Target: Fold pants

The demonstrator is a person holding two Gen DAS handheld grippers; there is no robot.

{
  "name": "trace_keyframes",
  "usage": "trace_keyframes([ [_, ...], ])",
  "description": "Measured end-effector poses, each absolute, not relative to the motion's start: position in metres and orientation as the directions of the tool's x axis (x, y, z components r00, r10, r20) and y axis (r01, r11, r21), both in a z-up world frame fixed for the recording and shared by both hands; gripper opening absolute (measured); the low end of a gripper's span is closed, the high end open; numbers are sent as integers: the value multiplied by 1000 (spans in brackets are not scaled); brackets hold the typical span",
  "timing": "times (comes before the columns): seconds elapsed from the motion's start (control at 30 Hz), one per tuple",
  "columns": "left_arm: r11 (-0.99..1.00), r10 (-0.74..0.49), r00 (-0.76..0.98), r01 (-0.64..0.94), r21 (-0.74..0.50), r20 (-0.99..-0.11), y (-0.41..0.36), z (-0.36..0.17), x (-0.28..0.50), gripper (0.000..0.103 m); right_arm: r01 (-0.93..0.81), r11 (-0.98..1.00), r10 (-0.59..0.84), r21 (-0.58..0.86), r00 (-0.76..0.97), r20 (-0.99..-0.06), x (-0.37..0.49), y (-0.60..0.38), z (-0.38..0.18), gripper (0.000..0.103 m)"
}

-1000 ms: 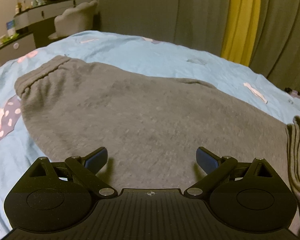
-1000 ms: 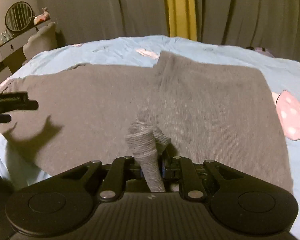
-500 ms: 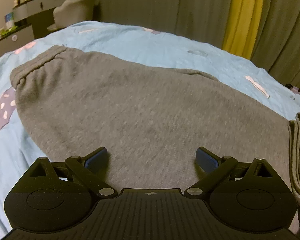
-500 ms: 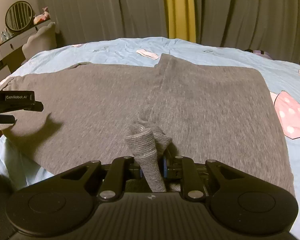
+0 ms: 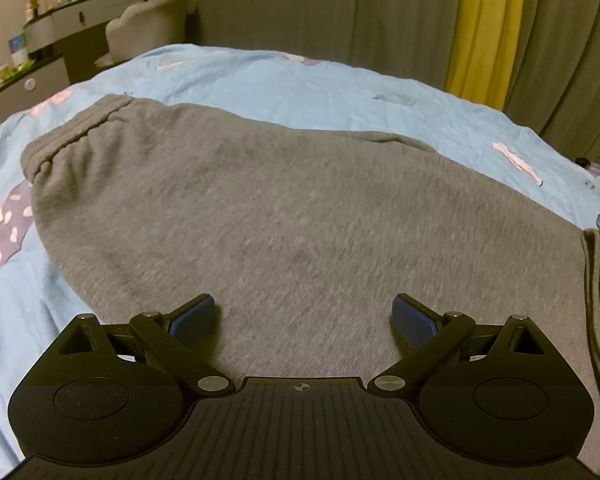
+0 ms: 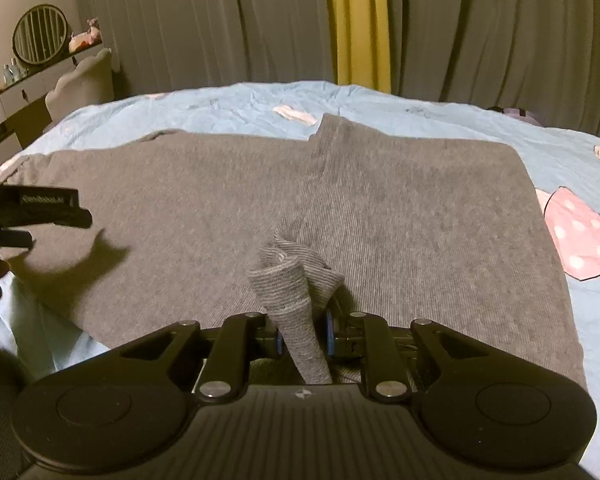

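Grey pants [image 5: 292,216] lie spread across the blue bed, waistband [image 5: 72,136] at the far left. In the right wrist view the pants [image 6: 400,208] lie folded over, an edge running up the middle. My left gripper [image 5: 303,318] is open and empty, just above the near part of the cloth. My right gripper [image 6: 302,338] is shut on a bunched ribbed cuff [image 6: 290,284] of the pants, held a little above the cloth. The left gripper [image 6: 36,212] shows at the left edge of the right wrist view.
The blue bedsheet [image 5: 300,84] has pink and navy patterns [image 6: 580,240]. A dresser with a round mirror [image 5: 64,20] and a grey chair [image 5: 148,28] stand at the back left. Grey and yellow curtains [image 6: 360,20] hang behind the bed.
My left gripper has shifted a little over the pants, still open. My right gripper keeps its hold on the cuff and has risen slightly.
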State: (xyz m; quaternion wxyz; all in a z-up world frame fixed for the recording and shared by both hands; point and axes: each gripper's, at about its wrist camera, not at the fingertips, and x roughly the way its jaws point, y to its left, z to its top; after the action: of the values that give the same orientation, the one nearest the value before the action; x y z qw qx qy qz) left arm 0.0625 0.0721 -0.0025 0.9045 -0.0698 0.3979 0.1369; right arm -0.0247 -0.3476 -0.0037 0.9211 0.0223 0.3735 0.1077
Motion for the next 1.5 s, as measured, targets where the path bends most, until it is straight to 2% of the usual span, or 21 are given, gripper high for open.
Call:
trace_keyframes([
  [0.17, 953, 193, 644, -302, -14, -740, 72, -3, 63, 100, -212, 960, 278, 181, 682, -676, -31, -349, 3, 19],
  [0.23, 953, 193, 643, -302, -13, -741, 72, -4, 63, 100, -230, 951, 308, 207, 647, -698, -31, -348, 3, 26],
  [0.33, 953, 192, 642, -303, -15, -742, 72, -4, 64, 100, -250, 900, 432, 357, 621, -654, -34, -361, 12, 54],
  [0.37, 953, 192, 642, -303, -15, -742, 72, -5, 64, 100, -237, 878, 466, 417, 628, -623, -34, -370, 17, 70],
  [0.4, 953, 192, 643, -301, -15, -741, 71, -5, 64, 100, -209, 862, 474, 463, 656, -587, -36, -381, 23, 82],
  [0.43, 954, 190, 645, -298, -14, -741, 71, -5, 64, 100, -164, 852, 459, 497, 691, -558, -37, -394, 27, 85],
  [0.53, 959, 184, 647, -282, -9, -740, 69, -6, 65, 100, 26, 766, 420, 642, 736, -531, -34, -443, 20, 86],
  [0.57, 961, 183, 647, -278, -6, -740, 68, -6, 65, 100, 118, 719, 403, 685, 732, -549, -32, -460, 10, 86],
  [0.63, 963, 182, 645, -268, 4, -742, 66, -7, 66, 100, 335, 638, 338, 693, 687, -643, -28, -488, -16, 84],
  [0.67, 964, 182, 644, -265, 7, -743, 65, -7, 66, 100, 375, 581, 355, 722, 682, -640, -28, -498, -27, 78],
  [0.73, 966, 181, 646, -258, 11, -741, 64, -7, 65, 100, 375, 504, 370, 778, 720, -587, -34, -508, -25, 80],
  [0.83, 969, 178, 650, -248, 15, -738, 62, -6, 64, 100, 313, 520, 334, 795, 782, -526, -43, -510, -9, 91],
  [0.87, 970, 178, 650, -244, 18, -739, 61, -6, 64, 100, 297, 516, 344, 803, 787, -512, -44, -510, -8, 98],
  [0.9, 971, 175, 651, -238, 21, -738, 60, -6, 64, 100, 298, 511, 356, 806, 780, -514, -43, -510, -9, 99],
  [1.0, 979, 160, 660, -199, 34, -734, 54, -5, 63, 100, 390, 548, 358, 740, 691, -628, -36, -509, -23, 98],
  [1.1, 992, 111, 674, -124, 36, -731, 45, -1, 59, 100, 364, 602, 313, 711, 711, -630, -36, -506, -9, 99],
  [1.2, 1000, 21, 702, -25, 5, -712, 31, 9, 50, 100, 333, 693, 171, 639, 786, -594, -47, -509, 14, 99],
  [1.33, 989, -147, 663, 91, -116, -734, 9, 17, 61, 100, 289, 790, 58, 541, 843, -536, -51, -517, 31, 99],
  [1.5, 907, -412, 508, 150, -393, -756, -19, 7, 96, 100, 323, 744, 112, 585, 803, -585, -41, -529, 13, 99],
])
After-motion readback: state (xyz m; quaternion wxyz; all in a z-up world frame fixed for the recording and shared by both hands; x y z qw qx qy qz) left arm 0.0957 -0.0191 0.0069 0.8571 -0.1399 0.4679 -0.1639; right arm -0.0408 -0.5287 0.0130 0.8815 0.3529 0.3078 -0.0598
